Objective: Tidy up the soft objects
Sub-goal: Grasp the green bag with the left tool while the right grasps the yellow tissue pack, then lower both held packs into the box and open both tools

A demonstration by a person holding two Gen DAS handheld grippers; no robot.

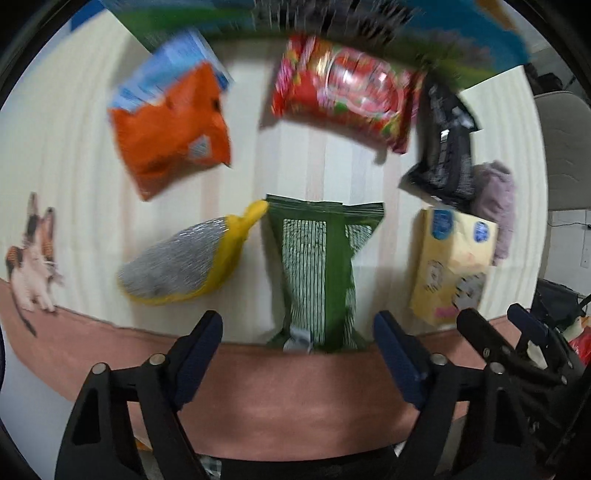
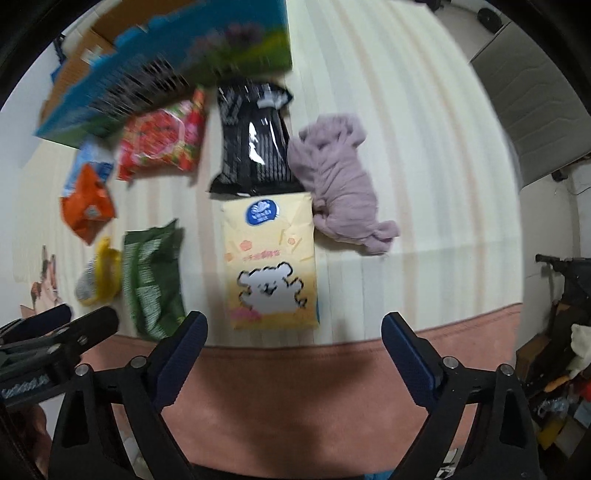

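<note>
Soft packs lie on a cream striped surface. In the left wrist view my open, empty left gripper hovers at the near end of a green pack. Around it are a grey-and-yellow pouch, an orange bag, a red pack, a black pack and a yellow tissue pack. In the right wrist view my open, empty right gripper hovers just short of the yellow tissue pack. Beyond it lie the black pack and a mauve cloth.
A blue-and-green box stands at the back of the surface, also in the left wrist view. A pink border runs along the near edge. A grey chair and floor clutter are on the right.
</note>
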